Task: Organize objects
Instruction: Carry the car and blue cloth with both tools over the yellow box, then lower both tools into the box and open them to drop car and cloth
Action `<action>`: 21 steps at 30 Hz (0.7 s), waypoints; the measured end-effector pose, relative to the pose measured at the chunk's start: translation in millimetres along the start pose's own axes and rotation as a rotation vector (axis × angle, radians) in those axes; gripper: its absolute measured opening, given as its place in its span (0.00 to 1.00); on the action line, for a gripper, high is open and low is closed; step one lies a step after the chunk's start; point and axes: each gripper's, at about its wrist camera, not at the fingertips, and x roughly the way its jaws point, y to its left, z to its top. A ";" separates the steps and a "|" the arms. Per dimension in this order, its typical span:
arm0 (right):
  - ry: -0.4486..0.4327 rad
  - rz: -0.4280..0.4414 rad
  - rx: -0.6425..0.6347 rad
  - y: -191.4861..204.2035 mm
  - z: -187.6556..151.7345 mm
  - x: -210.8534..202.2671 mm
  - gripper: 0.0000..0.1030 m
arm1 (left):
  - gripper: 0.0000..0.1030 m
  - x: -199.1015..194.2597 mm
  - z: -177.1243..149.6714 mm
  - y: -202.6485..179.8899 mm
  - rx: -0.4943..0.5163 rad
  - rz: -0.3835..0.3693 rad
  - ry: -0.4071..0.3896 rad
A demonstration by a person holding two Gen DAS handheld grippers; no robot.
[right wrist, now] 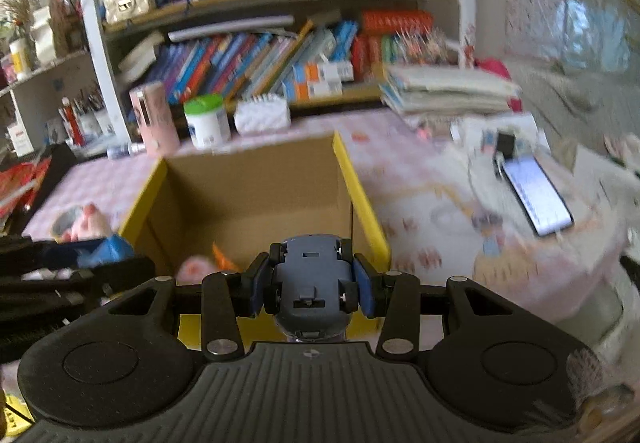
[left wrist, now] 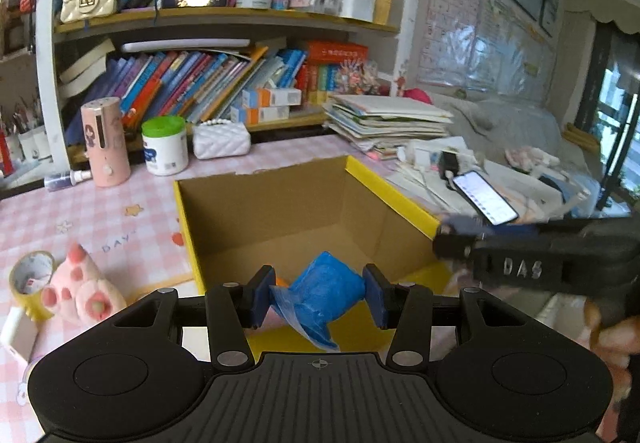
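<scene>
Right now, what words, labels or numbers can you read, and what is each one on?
"DAS": raised letters on the right gripper
"DAY": on the pink tablecloth
Book spines, white jar label, phone screen, wall charts: too small or blurred to read.

The box [left wrist: 280, 211] sits mid-table, plush toy [left wrist: 82, 291] and tape roll [left wrist: 30, 277] left, phone [left wrist: 484, 197] right, bookshelf [left wrist: 224, 23] behind.

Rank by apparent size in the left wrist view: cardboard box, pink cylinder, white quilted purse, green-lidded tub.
1. cardboard box
2. pink cylinder
3. white quilted purse and green-lidded tub: too alike to rank.
</scene>
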 end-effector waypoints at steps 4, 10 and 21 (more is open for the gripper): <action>-0.028 0.034 -0.047 -5.7 23.2 20.3 0.39 | 0.45 20.9 5.4 -2.3 -0.008 0.036 0.021; -0.004 0.098 -0.110 -4.4 42.5 59.4 0.39 | 0.45 55.9 4.3 -5.4 0.008 0.101 0.090; 0.131 0.195 -0.260 15.2 54.1 138.1 0.40 | 0.45 99.0 5.3 -4.3 0.031 0.173 0.175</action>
